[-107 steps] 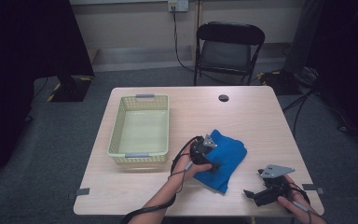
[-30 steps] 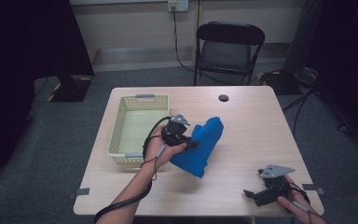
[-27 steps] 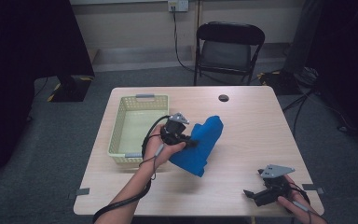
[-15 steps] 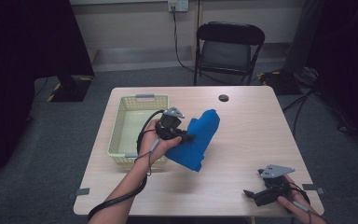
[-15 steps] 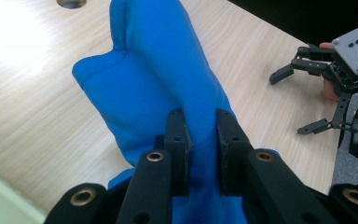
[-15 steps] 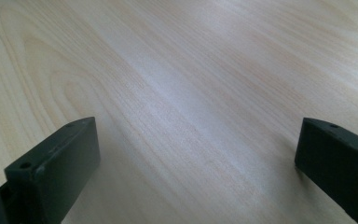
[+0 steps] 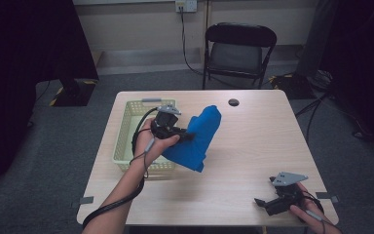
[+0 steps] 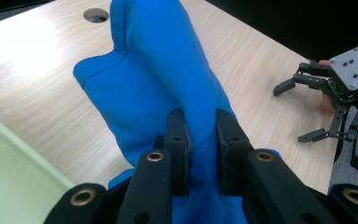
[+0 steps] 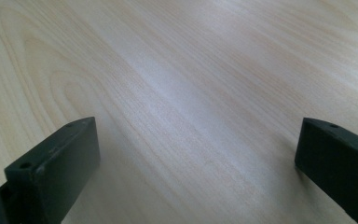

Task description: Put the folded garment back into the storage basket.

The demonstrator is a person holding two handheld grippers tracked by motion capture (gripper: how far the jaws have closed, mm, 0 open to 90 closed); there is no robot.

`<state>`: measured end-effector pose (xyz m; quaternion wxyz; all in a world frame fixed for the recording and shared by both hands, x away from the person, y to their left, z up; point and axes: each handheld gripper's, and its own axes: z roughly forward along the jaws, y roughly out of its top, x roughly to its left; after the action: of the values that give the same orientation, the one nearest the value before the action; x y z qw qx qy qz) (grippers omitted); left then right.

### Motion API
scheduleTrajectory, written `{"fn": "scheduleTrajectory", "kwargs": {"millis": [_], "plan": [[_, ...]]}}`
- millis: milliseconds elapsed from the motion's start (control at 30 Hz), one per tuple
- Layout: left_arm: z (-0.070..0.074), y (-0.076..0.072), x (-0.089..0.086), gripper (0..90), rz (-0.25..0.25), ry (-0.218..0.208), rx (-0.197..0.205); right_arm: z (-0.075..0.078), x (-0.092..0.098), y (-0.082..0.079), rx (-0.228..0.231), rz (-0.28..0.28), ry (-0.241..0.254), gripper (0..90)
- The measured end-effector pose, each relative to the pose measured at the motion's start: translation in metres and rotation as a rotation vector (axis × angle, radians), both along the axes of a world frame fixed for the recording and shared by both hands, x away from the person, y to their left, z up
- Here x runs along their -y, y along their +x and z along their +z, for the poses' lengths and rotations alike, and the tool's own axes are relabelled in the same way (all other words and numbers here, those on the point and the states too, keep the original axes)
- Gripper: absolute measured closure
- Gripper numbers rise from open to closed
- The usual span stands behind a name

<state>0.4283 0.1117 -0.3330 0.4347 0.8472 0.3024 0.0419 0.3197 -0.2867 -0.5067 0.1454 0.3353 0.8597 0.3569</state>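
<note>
A folded blue cloth (image 7: 197, 139) hangs lifted off the wooden table (image 7: 253, 146), just right of the pale green basket (image 7: 126, 134). My left gripper (image 7: 182, 136) is shut on a fold of the blue cloth (image 8: 168, 74), which bulges between its black pads (image 8: 177, 140). At the table's near right corner my right gripper (image 7: 268, 201) rests low with its jaws spread wide. In the right gripper view my right gripper (image 9: 196, 158) has bare table wood between the jaws. In the left gripper view my right gripper (image 8: 307, 109) shows at the far right, open.
A small round hole (image 7: 233, 102) sits near the table's far edge. A black folding chair (image 7: 238, 48) stands behind the table. The basket lies at the table's left side, under my left forearm (image 7: 126, 190).
My left gripper has carried the blue cloth up and leftward toward the basket, from the table's middle. The right gripper has stayed in place.
</note>
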Motion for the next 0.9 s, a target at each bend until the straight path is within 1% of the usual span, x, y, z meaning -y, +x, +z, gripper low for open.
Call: {"fn": "scheduleTrajectory", "kwargs": {"millis": [100,267,300,333,500,633,900], "plan": [[0.004,0.001,-0.006,77.7,0.010,-0.004,0.003,0.000,0.000,0.000,0.000,0.000,0.000,0.0],[0.007,0.002,-0.012,77.7,0.025,0.000,0.007,0.000,0.000,0.000,0.001,0.000,0.000,0.0],[0.009,0.003,-0.016,77.7,0.032,-0.015,0.008,0.000,0.000,0.000,0.000,0.000,0.000,0.0],[0.010,0.004,-0.017,77.7,0.038,-0.018,0.010,0.000,0.000,0.000,0.001,0.000,0.000,0.0],[0.014,0.005,-0.025,77.7,0.057,-0.009,0.019,0.000,0.000,0.000,0.001,0.000,-0.001,0.0],[0.017,0.006,-0.030,77.7,0.077,-0.012,0.026,0.000,0.000,0.000,0.001,0.000,-0.001,0.0],[0.018,0.009,-0.040,77.7,0.111,-0.014,0.024,0.000,0.000,0.000,0.001,0.000,-0.001,0.0]]}}
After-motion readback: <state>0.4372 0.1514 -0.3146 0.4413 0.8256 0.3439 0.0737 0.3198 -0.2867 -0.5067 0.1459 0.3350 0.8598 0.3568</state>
